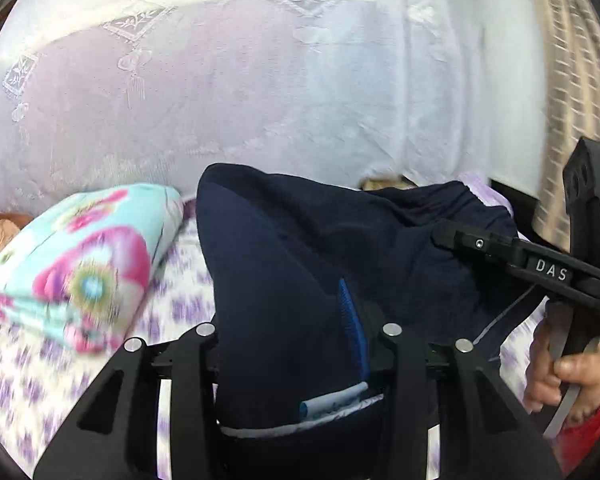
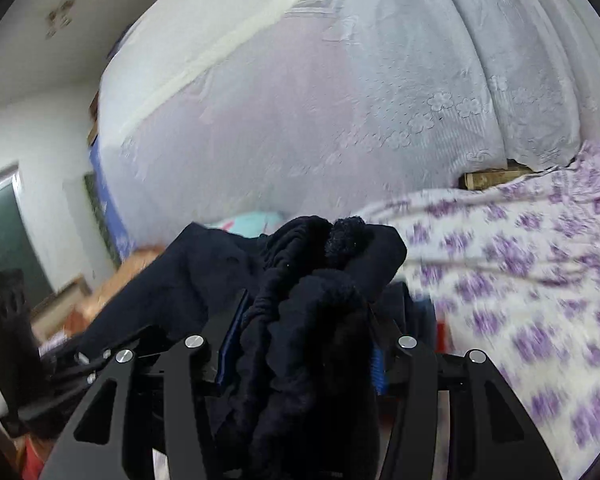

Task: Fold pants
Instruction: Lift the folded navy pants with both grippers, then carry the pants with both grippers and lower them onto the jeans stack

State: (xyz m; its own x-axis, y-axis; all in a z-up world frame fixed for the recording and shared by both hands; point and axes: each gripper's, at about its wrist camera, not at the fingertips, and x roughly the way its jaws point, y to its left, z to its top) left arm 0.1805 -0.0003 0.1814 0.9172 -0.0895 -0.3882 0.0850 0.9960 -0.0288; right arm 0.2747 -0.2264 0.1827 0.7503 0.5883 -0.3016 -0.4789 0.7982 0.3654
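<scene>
Both tools are clamped on the dark navy pants [image 1: 284, 248], which hang between them, raised off the bed [image 1: 172, 304]. Left tool [image 1: 296, 344]: jaws closed on a thick fold of the fabric, one blue ribbed pad [image 1: 354, 320] visible against the cloth; a white label [image 1: 332, 400] shows at the inside of the garment, low between the fingers. Right tool [image 2: 300, 340]: jaws closed on a bunched, gathered part of the pants [image 2: 300, 280], apparently the elastic waistband, which bulges above the fingers. In the left wrist view the right tool [image 1: 452, 236] enters from the right edge, gripping the far end of the cloth; a hand [image 1: 556, 380] with a red sleeve [image 1: 588, 440] holds its handle. The bed carries a white sheet with purple flower print. A folded turquoise blanket [image 1: 84, 264] with pink flowers lies on the bed left of the pants. A white lace curtain [image 1: 260, 80] fills the background. Both views are motion-blurred.
</scene>
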